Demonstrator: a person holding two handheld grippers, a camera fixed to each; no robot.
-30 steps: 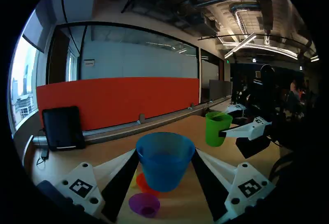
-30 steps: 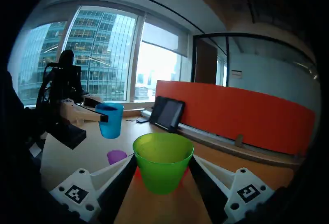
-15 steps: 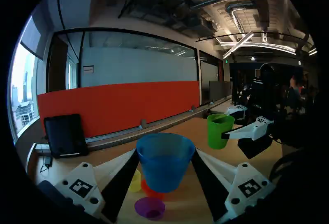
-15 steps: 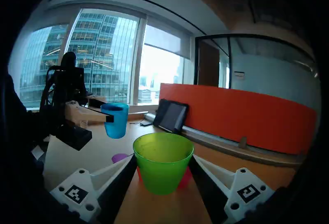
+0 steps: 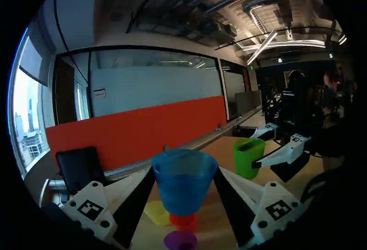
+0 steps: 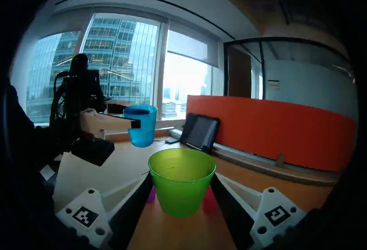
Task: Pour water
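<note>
A translucent blue cup (image 5: 184, 181) with water in it is held upright above the wooden table (image 5: 225, 147), my left gripper (image 5: 183, 186) shut on it. In the right gripper view the same blue cup (image 6: 141, 131) hangs at the left, raised over the table. My right gripper (image 6: 182, 190) is shut on a green cup (image 6: 182, 186), held upright. In the left gripper view that green cup (image 5: 248, 157) floats to the right of the blue one, a little lower and apart from it.
Small yellow (image 5: 157, 212), orange (image 5: 183, 220) and purple (image 5: 180, 240) cups stand on the table below the blue cup. A dark tablet (image 6: 200, 131) leans against the orange partition (image 6: 280, 128). Windows (image 6: 110, 71) lie behind the left gripper.
Both cups have risen above the table. The blue cup has moved closer to the green one in the right gripper view. Both grips are unchanged.
</note>
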